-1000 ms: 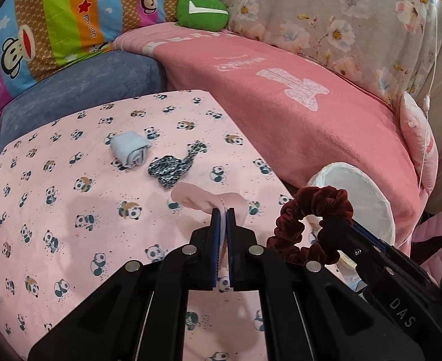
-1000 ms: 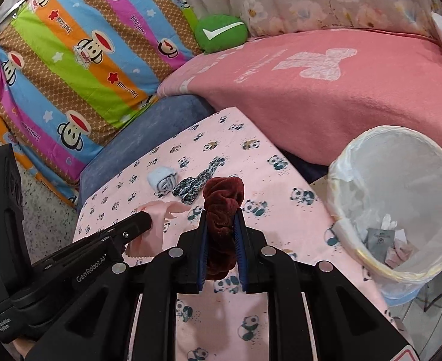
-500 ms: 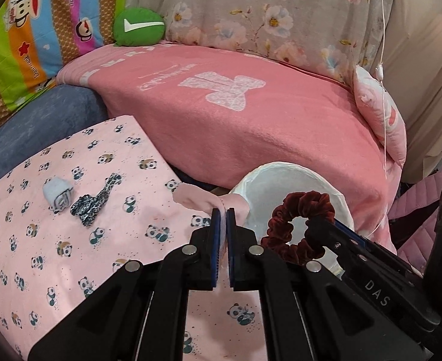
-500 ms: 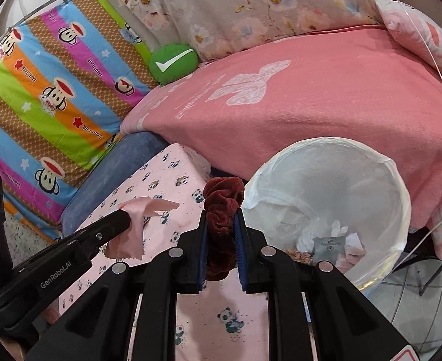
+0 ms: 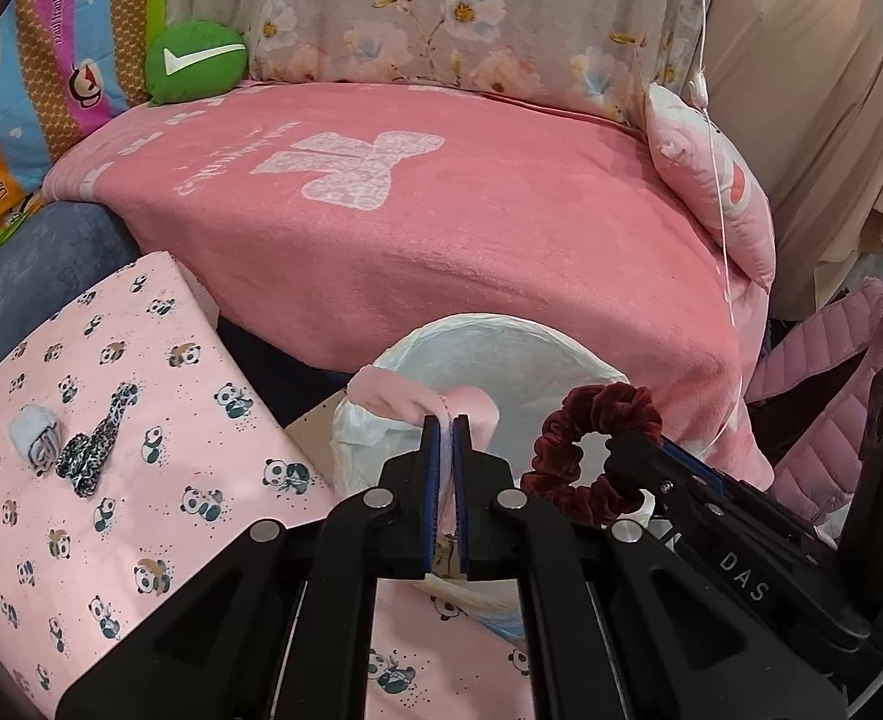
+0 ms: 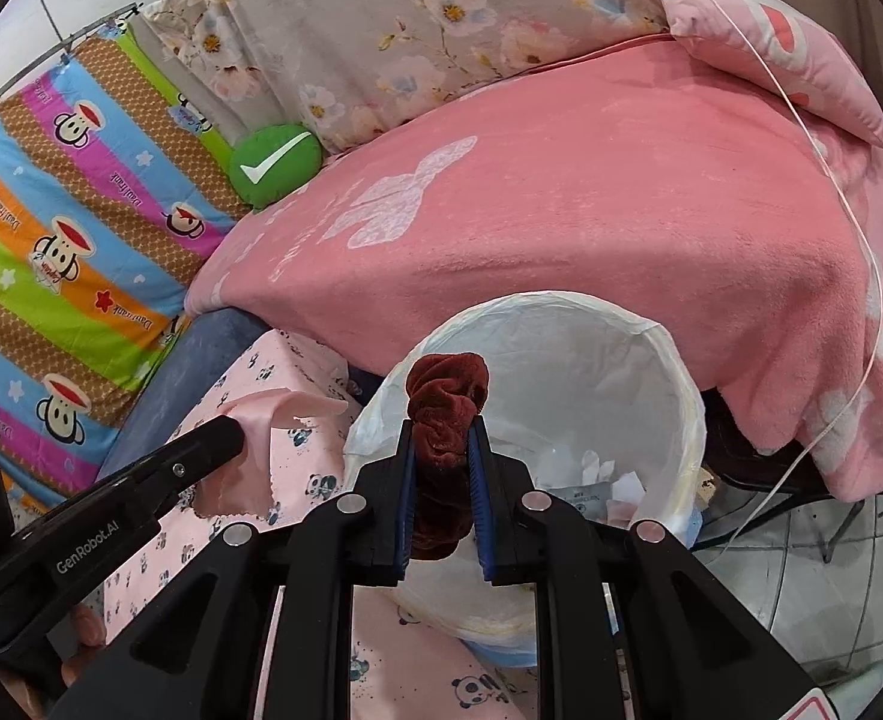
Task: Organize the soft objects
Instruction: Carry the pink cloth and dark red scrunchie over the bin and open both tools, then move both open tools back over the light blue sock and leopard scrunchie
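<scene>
1. Left tool point(image 5: 446, 420): jaws closed on a pale pink cloth point(image 5: 417, 399), which hangs in front of the near rim of the lined bin point(image 5: 501, 330).
2. Right tool point(image 6: 444, 426): jaws clamped on a dark red velvet scrunchie point(image 6: 447, 408), held above the bin's open mouth; its loop shows clearly in the left wrist view.
3. Bin contents: crumpled paper and a small packet lie at the bottom.
4. Table, covered by a pink panda-print sheet point(image 5: 141, 480): a rolled light-blue cloth point(image 5: 36, 438) and a black-and-white patterned scrunchie point(image 5: 90, 456) lie just beside each other.
5. Background: pink blanket point(image 5: 441, 228), green cushion point(image 5: 195, 63).
</scene>
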Available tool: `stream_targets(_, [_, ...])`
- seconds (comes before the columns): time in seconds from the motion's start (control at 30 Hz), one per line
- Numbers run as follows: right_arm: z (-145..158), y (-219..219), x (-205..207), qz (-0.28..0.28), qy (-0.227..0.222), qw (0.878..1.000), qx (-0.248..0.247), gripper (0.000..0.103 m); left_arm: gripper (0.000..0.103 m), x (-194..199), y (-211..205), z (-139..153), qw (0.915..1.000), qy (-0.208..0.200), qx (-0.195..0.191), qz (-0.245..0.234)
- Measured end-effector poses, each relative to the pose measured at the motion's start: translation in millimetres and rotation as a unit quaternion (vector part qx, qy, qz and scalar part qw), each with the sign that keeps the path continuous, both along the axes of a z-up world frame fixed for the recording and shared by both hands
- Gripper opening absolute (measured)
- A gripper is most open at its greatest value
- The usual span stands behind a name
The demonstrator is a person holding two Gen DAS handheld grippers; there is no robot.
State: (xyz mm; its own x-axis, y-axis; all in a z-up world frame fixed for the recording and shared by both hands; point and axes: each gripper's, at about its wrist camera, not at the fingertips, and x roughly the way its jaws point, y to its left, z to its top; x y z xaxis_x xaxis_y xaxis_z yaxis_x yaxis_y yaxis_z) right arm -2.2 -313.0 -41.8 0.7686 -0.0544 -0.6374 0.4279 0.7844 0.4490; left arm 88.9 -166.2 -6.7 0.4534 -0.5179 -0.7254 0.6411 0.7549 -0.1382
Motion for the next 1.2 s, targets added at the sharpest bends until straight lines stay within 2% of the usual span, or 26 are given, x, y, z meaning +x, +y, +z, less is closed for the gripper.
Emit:
stream_targets(0.17, [-6, -12, -3, -0.011, 0.007, 1.000, 0.002, 0.017, 0.006, 3, -14, -7, 0.9999, 0.009, 0.000, -0.013])
stream_targets(0.37, [-11, -20, 3, -0.017, 0.016, 1.000, -0.001, 0.017, 0.008, 13, -17, -16, 0.9997, 0.023, 0.008, -0.002])
stream_targets(0.47, [-13, -20, 11, -0.013, 0.020, 1.000, -0.006, 0.017, 0.026, 20, -12, -21, 0.9994, 0.031, 0.008, 0.014])
stream_targets(0.53, [-14, -18, 16, -0.011, 0.022, 1.000, -0.011, 0.018, 0.046, 24, -8, -22, 0.9992, 0.030, 0.006, 0.025])
stream_targets(0.63, [-14, -14, 25, -0.008, 0.025, 0.999, -0.019, 0.022, 0.056, 26, -3, -21, 0.9991, 0.021, 0.008, 0.035])
stream_targets(1.1, [-6, 12, 49, 0.018, 0.019, 0.999, -0.034, 0.032, 0.056, 44, 34, -26, 0.9957, 0.034, 0.005, 0.086])
stream_targets(1.2, [-4, 20, 50, 0.019, 0.019, 0.999, -0.035, 0.037, 0.056, 47, 46, -28, 0.9942, 0.037, 0.002, 0.101])
